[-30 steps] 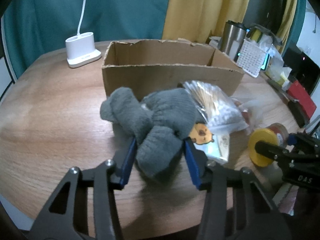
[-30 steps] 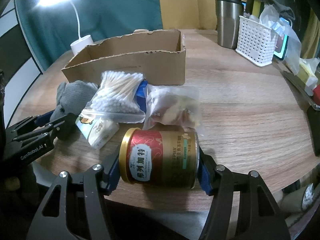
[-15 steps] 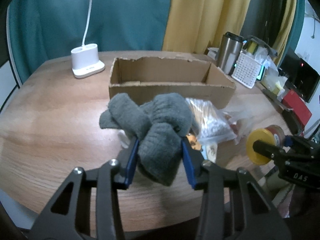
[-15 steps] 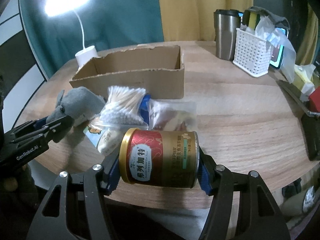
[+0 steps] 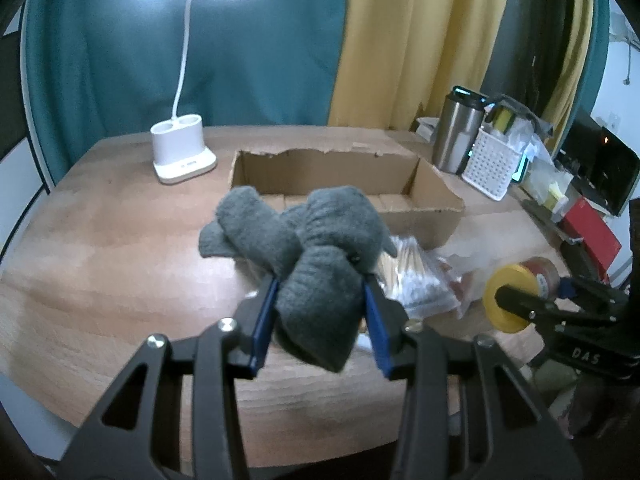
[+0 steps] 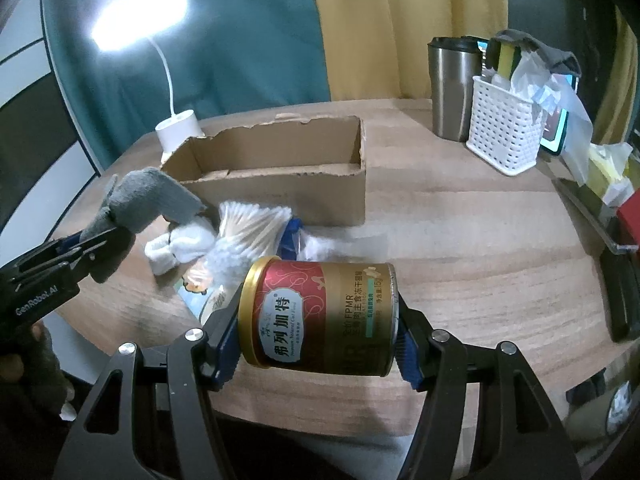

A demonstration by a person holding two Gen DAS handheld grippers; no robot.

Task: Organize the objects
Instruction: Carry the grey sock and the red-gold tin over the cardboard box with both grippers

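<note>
Lifted clear of the round table (image 5: 100, 248) since a second ago: both loads, raised toward the open cardboard box (image 5: 436, 208) for sorting. Clenched in left gripper (image 5: 320, 320) jaws, grey knitted glove bundle (image 5: 320, 256); gripped sideways by right gripper (image 6: 316, 344), red-gold tin (image 6: 320, 316). Cotton swabs bag (image 6: 252, 228) left below.

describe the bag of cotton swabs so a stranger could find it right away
Start at the open cardboard box in the middle of the round wooden table. Just in front of its near wall lies a pile of small items; the swab bag is the clear one there, packed with white-tipped wooden sticks fanned out.
</note>
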